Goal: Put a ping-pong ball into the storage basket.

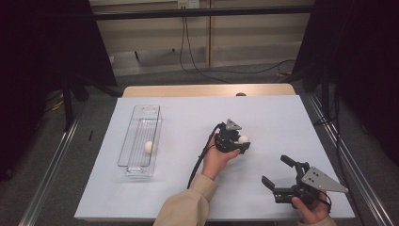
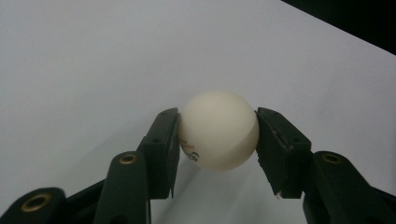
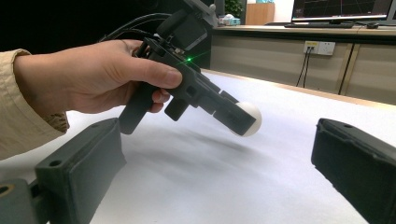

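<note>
My left gripper (image 1: 243, 142) is shut on a white ball (image 1: 243, 139) near the middle of the white table; the ball (image 2: 218, 129) sits pinched between both black pads, lifted off the surface. From the right gripper view the same ball (image 3: 248, 118) hangs above its shadow, held by the left gripper (image 3: 238, 120) in a hand. A second white ball (image 1: 149, 147) lies inside the clear plastic tray (image 1: 128, 141) at the left. My right gripper (image 1: 277, 170) rests near the front right of the table, jaws wide apart and nothing between them (image 3: 219, 168).
The white sheet (image 1: 282, 117) covers the table, with open surface between the tray and the grippers. A black cable (image 1: 197, 162) trails from the left gripper toward the front edge. Metal rails run along both table sides.
</note>
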Motion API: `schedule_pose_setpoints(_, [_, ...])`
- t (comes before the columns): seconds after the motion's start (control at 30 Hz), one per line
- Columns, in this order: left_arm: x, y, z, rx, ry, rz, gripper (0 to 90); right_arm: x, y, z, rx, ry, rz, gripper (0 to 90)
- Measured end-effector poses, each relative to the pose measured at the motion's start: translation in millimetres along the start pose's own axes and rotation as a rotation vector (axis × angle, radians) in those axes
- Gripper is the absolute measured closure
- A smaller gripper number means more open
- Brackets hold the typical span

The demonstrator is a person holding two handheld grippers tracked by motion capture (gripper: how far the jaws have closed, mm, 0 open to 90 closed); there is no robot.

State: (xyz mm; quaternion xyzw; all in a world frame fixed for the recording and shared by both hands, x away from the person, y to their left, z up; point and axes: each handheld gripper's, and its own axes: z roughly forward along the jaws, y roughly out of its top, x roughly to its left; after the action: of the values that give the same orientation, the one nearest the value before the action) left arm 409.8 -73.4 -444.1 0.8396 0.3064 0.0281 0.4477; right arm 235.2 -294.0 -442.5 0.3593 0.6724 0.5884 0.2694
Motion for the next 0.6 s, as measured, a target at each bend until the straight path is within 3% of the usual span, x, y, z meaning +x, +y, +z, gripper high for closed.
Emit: schedule_pose_setpoints(0.6, [10.3, -4.9, -18.5, 0.003, 0.015, -0.001, 51.0, 0.2, 0.0, 0.1, 0.001, 0.001, 0.001, 1.6])
